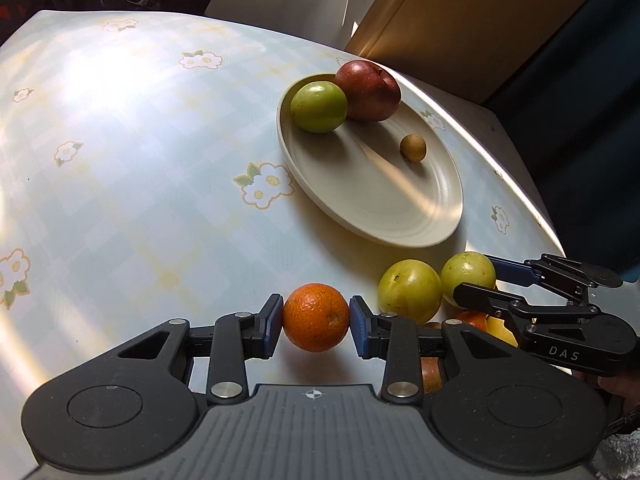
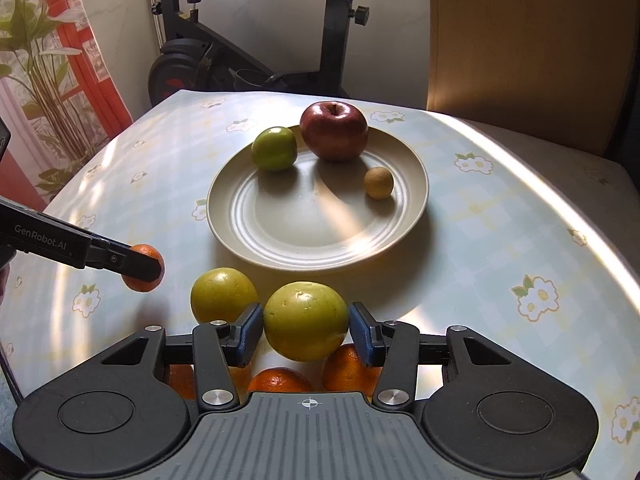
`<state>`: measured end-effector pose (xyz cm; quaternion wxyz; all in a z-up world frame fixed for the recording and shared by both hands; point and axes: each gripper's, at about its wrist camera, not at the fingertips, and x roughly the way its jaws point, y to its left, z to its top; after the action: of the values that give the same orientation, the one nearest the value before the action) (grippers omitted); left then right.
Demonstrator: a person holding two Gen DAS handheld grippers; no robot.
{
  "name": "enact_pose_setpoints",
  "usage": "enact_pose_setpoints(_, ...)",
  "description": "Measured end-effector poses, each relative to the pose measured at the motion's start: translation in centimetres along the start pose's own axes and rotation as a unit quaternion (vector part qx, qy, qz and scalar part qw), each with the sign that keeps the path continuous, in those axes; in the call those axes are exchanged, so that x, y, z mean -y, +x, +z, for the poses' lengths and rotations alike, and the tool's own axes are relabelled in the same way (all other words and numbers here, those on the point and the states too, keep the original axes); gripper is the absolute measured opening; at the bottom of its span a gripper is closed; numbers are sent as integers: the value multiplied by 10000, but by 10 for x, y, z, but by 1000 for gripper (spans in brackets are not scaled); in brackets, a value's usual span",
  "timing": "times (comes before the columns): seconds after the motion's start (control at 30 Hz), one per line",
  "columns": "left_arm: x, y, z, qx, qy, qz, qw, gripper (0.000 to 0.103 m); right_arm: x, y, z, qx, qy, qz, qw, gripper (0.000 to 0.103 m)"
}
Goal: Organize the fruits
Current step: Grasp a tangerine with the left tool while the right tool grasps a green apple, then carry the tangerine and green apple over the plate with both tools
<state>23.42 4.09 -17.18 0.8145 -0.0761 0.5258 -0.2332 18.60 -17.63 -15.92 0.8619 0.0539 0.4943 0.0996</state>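
Right now your left gripper (image 1: 316,318) is clamped on an orange (image 1: 316,317), both blue pads touching its sides, jaws closed to about the fruit's width. A shadow sits under the orange on the tablecloth (image 1: 132,184), so it looks lifted, just off the surface. From the right wrist view the same orange (image 2: 144,268) sits at the tip of the left gripper (image 2: 154,270), left of the plate (image 2: 320,252).

Your right gripper (image 2: 306,326) brackets a yellow-green fruit (image 2: 306,320): left pad touching, right pad looks touching too, jaws at mid-width. Can't tell if it's raised. A second yellow-green fruit (image 2: 222,294) lies just beside it on the left, and oranges (image 2: 280,380) lie underneath, near the camera.

Plate holds three things: a red apple (image 2: 334,130) at the far rim, a green fruit (image 2: 274,148) touching or nearly touching it, and a small brown round fruit (image 2: 378,183) apart on the right. Plate centre is bare.
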Motion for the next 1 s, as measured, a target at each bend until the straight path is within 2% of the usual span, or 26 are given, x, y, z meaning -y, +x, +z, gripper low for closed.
enact_pose_setpoints(0.3,19,-4,36,323,132,6,9994,38,18,-5,15,221,23,-190,9996,44)
enact_pose_setpoints(0.47,44,9,65,456,593,137,9971,38,29,-4,31,356,-24,-318,9989,44)
enact_pose_setpoints(0.6,49,24,82,419,759,267,9959,38,35,5,44,397,-94,-347,9986,44)
enact_pose_setpoints(0.77,49,45,98,417,1046,534,9922,38,36,27,55,250,84,-158,9995,44)
enact_pose_setpoints(0.9,48,57,106,388,1301,702,9882,38,28,47,61,48,-148,-311,9994,44)
enact_pose_setpoints(1.0,41,67,112,352,1259,739,9887,38,30,58,65,-69,-208,-385,9990,44)
